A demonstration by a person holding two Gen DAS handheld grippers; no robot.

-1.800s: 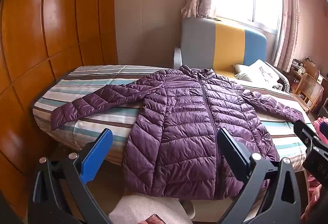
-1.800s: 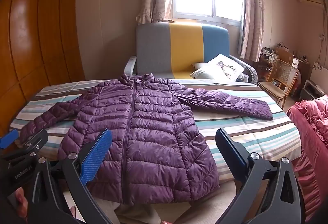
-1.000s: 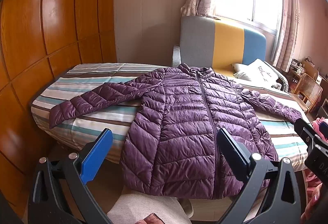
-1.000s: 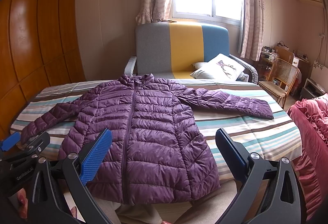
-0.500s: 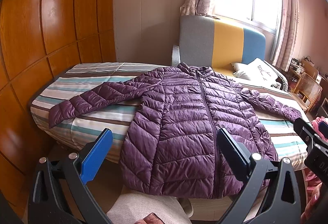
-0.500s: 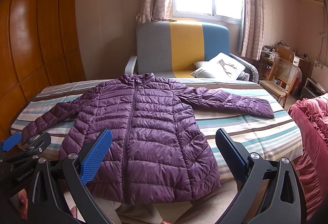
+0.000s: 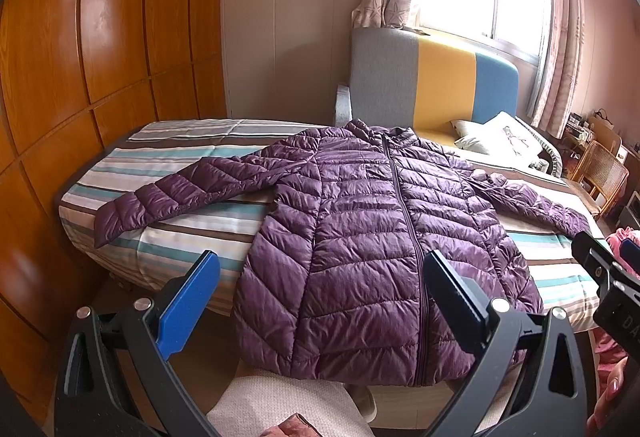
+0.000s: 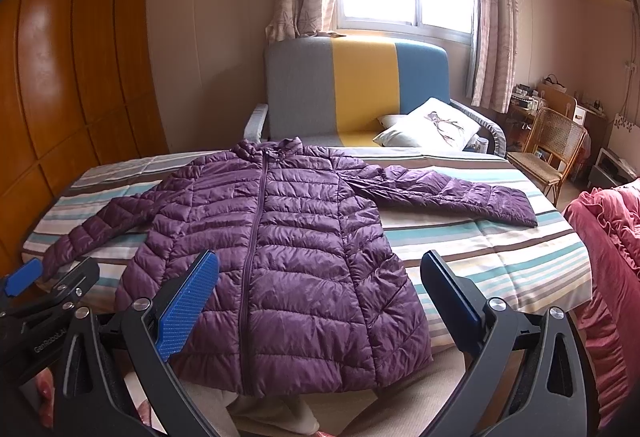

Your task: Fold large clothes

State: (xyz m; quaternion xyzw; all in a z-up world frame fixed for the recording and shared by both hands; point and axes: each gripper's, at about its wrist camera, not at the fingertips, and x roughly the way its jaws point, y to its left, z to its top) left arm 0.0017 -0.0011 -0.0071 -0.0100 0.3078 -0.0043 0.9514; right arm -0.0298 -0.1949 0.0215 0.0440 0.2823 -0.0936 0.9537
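Note:
A purple quilted puffer jacket [image 7: 372, 233] lies flat and zipped on a striped bed [image 7: 188, 237], front up, both sleeves spread out to the sides. Its hem hangs over the bed's near edge. It also shows in the right wrist view [image 8: 276, 257]. My left gripper [image 7: 320, 285] is open and empty, held in front of the hem, apart from it. My right gripper [image 8: 318, 281] is open and empty, also short of the hem. Each gripper shows at the edge of the other's view.
A grey, yellow and blue sofa [image 8: 360, 89] with a white pillow [image 8: 432, 125] stands behind the bed. Wooden wardrobe panels [image 7: 80, 57] line the left. A wicker chair [image 8: 552, 149] and a pink quilt [image 8: 608, 261] are at the right.
Both views have shifted only slightly. The jacket lies as before, and both grippers stay open and empty.

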